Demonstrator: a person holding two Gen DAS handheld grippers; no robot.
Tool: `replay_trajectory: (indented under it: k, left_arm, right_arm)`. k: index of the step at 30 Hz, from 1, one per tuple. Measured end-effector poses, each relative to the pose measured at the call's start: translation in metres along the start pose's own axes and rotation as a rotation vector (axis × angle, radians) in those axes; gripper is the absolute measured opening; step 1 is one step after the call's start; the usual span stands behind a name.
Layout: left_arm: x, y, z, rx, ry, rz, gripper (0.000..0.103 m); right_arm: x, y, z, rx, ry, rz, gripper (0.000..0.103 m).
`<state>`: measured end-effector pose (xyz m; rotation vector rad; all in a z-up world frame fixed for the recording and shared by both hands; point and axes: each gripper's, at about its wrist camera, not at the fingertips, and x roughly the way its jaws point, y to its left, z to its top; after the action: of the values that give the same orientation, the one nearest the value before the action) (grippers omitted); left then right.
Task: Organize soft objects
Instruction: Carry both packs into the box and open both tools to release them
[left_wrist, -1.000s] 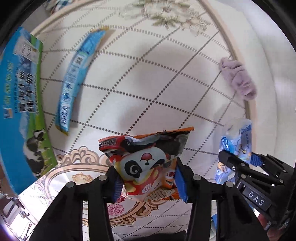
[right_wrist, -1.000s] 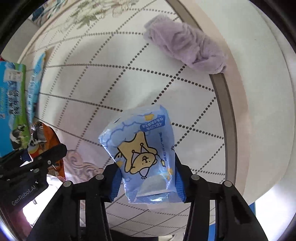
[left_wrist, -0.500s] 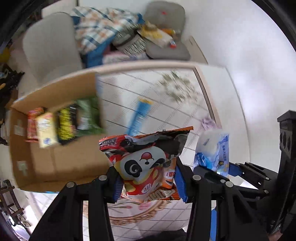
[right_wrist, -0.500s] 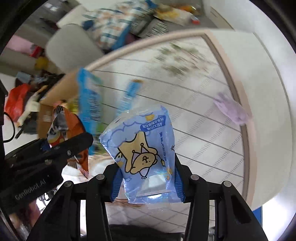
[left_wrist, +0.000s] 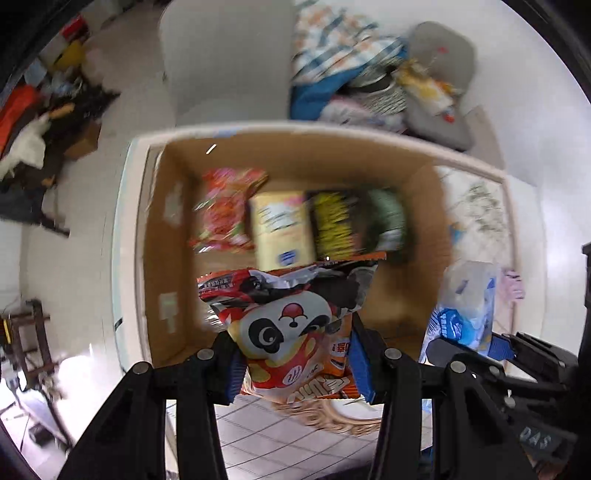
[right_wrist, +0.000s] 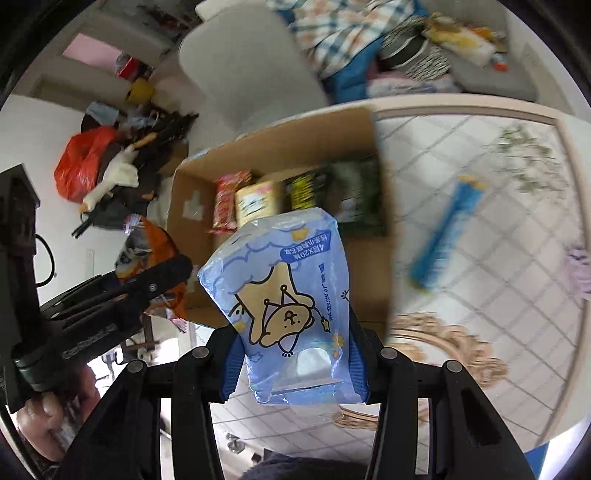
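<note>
Left wrist fisheye sits right behind the left tongs (left_wrist: 295, 363), looking steeply down and near into the open cardboard box (left_wrist: 417, 295) of snack packets on the counter (left_wrist: 280, 443), with the right tongs (left_wrist: 465, 349) at its lower right edge. Right wrist fisheye sits behind the right tongs (right_wrist: 293, 363), angled less steeply, seeing the same cardboard box (right_wrist: 280, 147) from its right side plus patterned counter (right_wrist: 480, 206) to the right, left tongs (right_wrist: 162, 273) at its left. Both views share the box, the counter, the grey chair (left_wrist: 225, 55) (right_wrist: 243, 66) and the clothes pile (left_wrist: 343, 59) (right_wrist: 347, 44) beyond it.
</note>
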<state>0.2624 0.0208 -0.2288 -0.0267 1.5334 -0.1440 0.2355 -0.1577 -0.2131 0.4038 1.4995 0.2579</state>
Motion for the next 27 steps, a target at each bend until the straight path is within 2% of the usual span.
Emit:
replay_trajectory:
  k: [5, 9, 13, 17, 18, 19, 20, 23, 27]
  left_arm:
    - [0.051, 0.044, 0.009, -0.016, 0.144, 0.016, 0.044]
    - [0.072, 0.062, 0.01, -0.017, 0.198, 0.03, 0.044]
    - [0.086, 0.072, 0.013, -0.029, 0.232, 0.02, 0.045]
    - [0.09, 0.083, 0.012, -0.06, 0.251, 0.015, 0.046]
    - [0.089, 0.086, 0.012, -0.072, 0.25, 0.008, 0.047]
    - [0.088, 0.087, 0.012, -0.075, 0.249, 0.0, 0.052]
    - [0.086, 0.087, 0.011, -0.074, 0.245, -0.006, 0.059]
    - [0.076, 0.085, 0.01, -0.065, 0.217, 0.003, 0.07]
    - [0.061, 0.083, 0.006, -0.056, 0.179, 0.014, 0.085]
  right_arm:
    - [0.074, 0.037, 0.01, 0.008, 0.078, -0.012, 0.05]
    - [0.118, 0.048, 0.013, 0.027, 0.113, -0.031, 0.05]
    - [0.146, 0.05, 0.016, 0.059, 0.132, -0.03, 0.05]
    - [0.159, 0.05, 0.016, 0.069, 0.154, -0.017, 0.059]
    - [0.16, 0.05, 0.016, 0.069, 0.153, -0.013, 0.068]
    - [0.16, 0.049, 0.016, 0.071, 0.149, -0.012, 0.077]
    - [0.161, 0.049, 0.016, 0.071, 0.148, -0.006, 0.08]
    - [0.159, 0.05, 0.018, 0.066, 0.15, 0.001, 0.081]
    - [0.15, 0.053, 0.019, 0.042, 0.133, -0.032, 0.081]
